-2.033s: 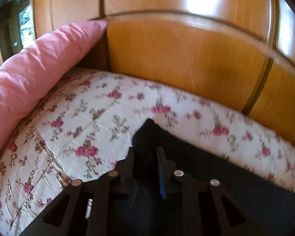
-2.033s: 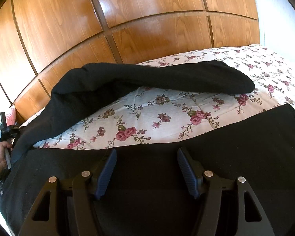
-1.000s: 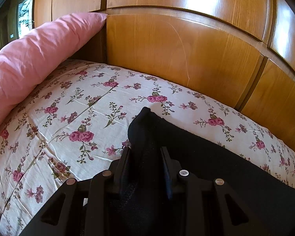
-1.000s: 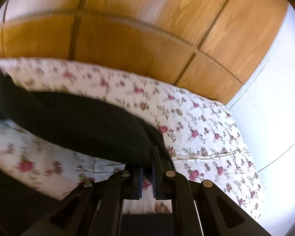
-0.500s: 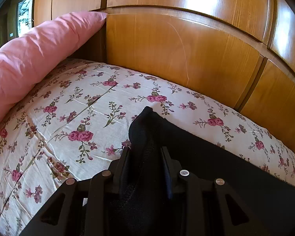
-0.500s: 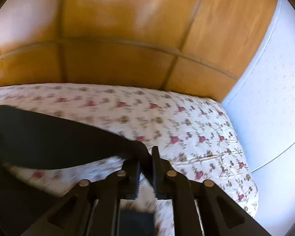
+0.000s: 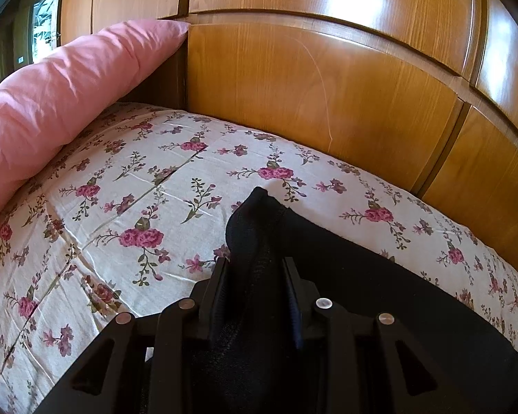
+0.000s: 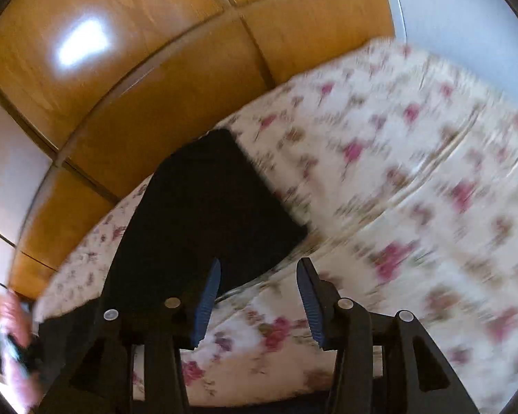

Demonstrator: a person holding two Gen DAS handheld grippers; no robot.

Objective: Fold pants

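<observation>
Black pants (image 7: 362, 293) lie on the floral bedsheet (image 7: 127, 207). My left gripper (image 7: 255, 269) is shut on a bunched corner of the pants, which sticks up between its pads. In the blurred right wrist view a flat pant leg (image 8: 207, 207) lies on the sheet toward the wooden headboard, its end squared off. My right gripper (image 8: 259, 276) hovers just short of that leg end with its jaws opening; only the sheet shows between the blue pads (image 8: 209, 296).
A pink pillow (image 7: 51, 96) leans at the left against the wooden headboard (image 7: 310, 86). A pale wall (image 8: 466, 27) borders the bed on the right. A blurred hand with the other gripper (image 8: 17, 355) shows at the lower left of the right wrist view.
My right gripper let go of the pant leg, opened, rolled and drew back; the leg now lies flat on the sheet. The left gripper kept still, holding its corner.
</observation>
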